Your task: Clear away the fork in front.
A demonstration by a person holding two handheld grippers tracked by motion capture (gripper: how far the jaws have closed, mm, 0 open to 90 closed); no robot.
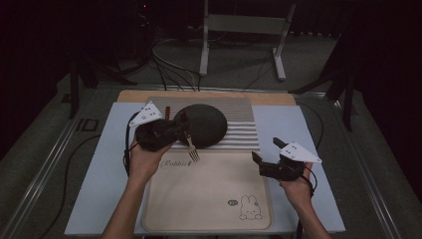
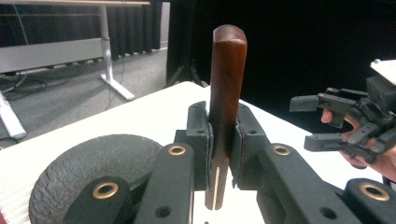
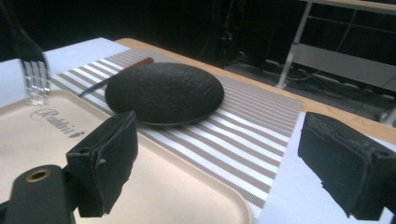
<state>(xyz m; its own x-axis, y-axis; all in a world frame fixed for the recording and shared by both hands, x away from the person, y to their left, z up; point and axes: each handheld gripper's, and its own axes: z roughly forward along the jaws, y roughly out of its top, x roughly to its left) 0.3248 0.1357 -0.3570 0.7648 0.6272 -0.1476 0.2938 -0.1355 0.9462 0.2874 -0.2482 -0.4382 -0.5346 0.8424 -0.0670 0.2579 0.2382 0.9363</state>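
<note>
**Wooden-handled fork lifted over the tray**

Left tongs (image 1: 175,130) clench the fork (image 1: 191,149) by its handle, tines hanging above the beige tray (image 1: 209,199) beside the dark plate (image 1: 204,124). Right tongs (image 1: 266,154) wait released. Next likely needs a gentle lowering.

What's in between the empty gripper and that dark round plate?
In the right gripper view, the right gripper faces the dark plate across a corner of the beige tray, then bare striped mat.

Dim light — black, murky surroundings
</note>
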